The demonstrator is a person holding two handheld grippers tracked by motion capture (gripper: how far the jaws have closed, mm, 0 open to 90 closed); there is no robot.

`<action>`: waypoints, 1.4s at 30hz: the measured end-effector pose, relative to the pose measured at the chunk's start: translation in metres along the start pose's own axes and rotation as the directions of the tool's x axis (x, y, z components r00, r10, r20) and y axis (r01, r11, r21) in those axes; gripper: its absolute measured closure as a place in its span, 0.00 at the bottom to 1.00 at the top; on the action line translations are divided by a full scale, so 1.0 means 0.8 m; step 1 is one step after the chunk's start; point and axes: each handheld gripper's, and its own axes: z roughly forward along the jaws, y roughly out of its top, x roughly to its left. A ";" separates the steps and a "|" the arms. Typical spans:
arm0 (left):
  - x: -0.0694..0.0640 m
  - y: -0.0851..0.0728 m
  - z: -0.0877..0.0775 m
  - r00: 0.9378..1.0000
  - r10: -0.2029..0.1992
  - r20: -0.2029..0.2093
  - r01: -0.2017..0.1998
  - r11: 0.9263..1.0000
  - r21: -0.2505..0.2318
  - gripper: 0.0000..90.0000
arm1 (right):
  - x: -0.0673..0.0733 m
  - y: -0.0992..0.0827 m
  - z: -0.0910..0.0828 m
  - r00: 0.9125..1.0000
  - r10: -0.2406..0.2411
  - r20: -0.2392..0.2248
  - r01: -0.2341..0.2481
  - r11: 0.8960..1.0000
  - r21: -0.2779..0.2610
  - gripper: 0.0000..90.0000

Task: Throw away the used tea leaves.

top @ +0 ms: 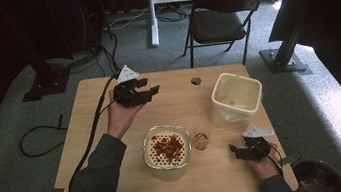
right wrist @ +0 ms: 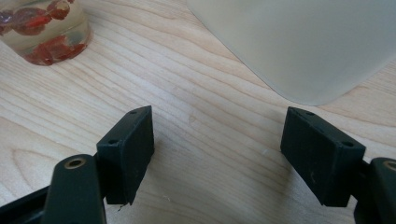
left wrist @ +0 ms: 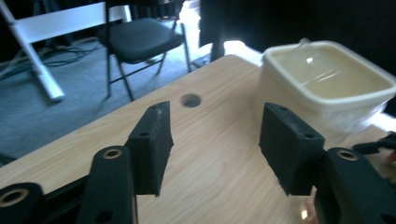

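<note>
A square white tub (top: 166, 150) of pale cream topped with red pieces stands near the table's front middle. Just to its right is a small clear cup (top: 201, 140) with red pieces in it, also seen as the cup (right wrist: 46, 32) at the upper left of the right gripper view. An empty cream container (top: 237, 97) stands at the right. My left gripper (top: 150, 91) hovers open over the back left of the table and points toward that container (left wrist: 327, 79); its jaws (left wrist: 219, 126) hold nothing. My right gripper (top: 234, 150) rests open near the front right edge, its jaws (right wrist: 217, 140) over bare wood below the container (right wrist: 303, 42).
A round hole (top: 196, 80) pierces the table near its far edge. A black folding chair (top: 220, 18) and a white desk leg (top: 152, 13) stand beyond the table. A dark bin (top: 319, 178) sits on the floor at the front right. Cables trail on the carpet to the left.
</note>
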 end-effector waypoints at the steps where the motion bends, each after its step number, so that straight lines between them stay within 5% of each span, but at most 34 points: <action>1: 0.000 -0.004 -0.003 1.000 0.004 -0.014 -0.004 1.000 -0.006 0.49 | 0.001 0.001 0.000 1.000 0.003 0.004 -0.003 1.000 0.005 0.28; 8: 0.002 -0.030 -0.015 0.998 0.009 -0.069 -0.008 1.000 0.016 0.46 | 0.006 0.002 0.004 1.000 -0.004 -0.001 0.004 1.000 0.013 0.19; 12: 0.008 -0.052 -0.022 0.995 -0.029 -0.095 0.030 1.000 0.007 0.46 | 0.016 0.006 0.005 0.999 -0.029 -0.026 0.029 1.000 0.006 0.19; 21: 0.022 -0.111 -0.039 0.984 -0.080 -0.161 0.085 0.996 0.024 0.47 | 0.052 0.029 0.002 0.987 -0.092 -0.135 0.076 0.990 -0.118 0.19; 32: 0.014 -0.166 -0.058 0.967 -0.129 -0.221 0.134 0.991 0.004 0.47 | 0.087 0.055 0.015 0.969 -0.161 -0.189 0.123 0.973 -0.198 0.21; 37: 0.006 -0.188 -0.063 0.963 -0.154 -0.222 0.157 0.988 -0.003 0.47 | 0.094 0.065 0.024 0.969 -0.157 -0.193 0.107 0.964 -0.244 0.23; 42: -0.002 -0.211 -0.058 0.966 -0.164 -0.201 0.171 0.985 0.019 0.47 | 0.098 0.072 0.032 0.966 -0.161 -0.204 0.102 0.957 -0.272 0.23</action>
